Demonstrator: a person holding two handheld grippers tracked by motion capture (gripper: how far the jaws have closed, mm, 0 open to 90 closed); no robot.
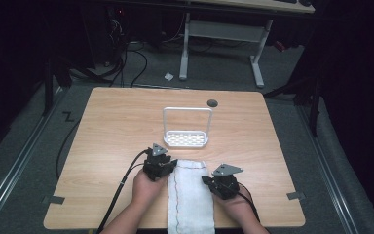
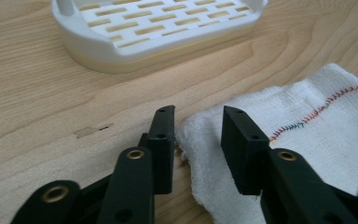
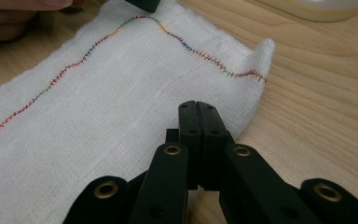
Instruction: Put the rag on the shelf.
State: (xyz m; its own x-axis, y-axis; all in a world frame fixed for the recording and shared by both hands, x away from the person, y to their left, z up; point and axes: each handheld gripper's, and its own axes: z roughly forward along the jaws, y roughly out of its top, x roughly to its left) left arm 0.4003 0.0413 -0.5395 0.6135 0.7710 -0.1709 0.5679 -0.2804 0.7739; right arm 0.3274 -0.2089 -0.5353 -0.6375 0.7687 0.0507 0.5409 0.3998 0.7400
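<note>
A white cloth point(image 1: 190, 195) with a multicoloured stitched line lies flat at the table's near edge, between my two grippers. My left gripper point(image 1: 171, 164) is at the cloth's far left corner. In the left gripper view it point(image 2: 198, 116) is open, and the corner of the cloth point(image 2: 307, 116) lies between its jaws. My right gripper point(image 1: 206, 180) rests at the cloth's right edge. In the right gripper view it point(image 3: 199, 105) is shut, its tips over the cloth point(image 3: 112, 93) with no fabric visibly pinched.
A white slotted dish with a tall wire handle point(image 1: 186, 127) stands on the wooden table point(image 1: 117, 126) just beyond the cloth, its rim point(image 2: 121, 42) close ahead of the left gripper. A small grey disc point(image 1: 212, 103) sits near the far edge. A white desk frame point(image 1: 224, 34) stands beyond.
</note>
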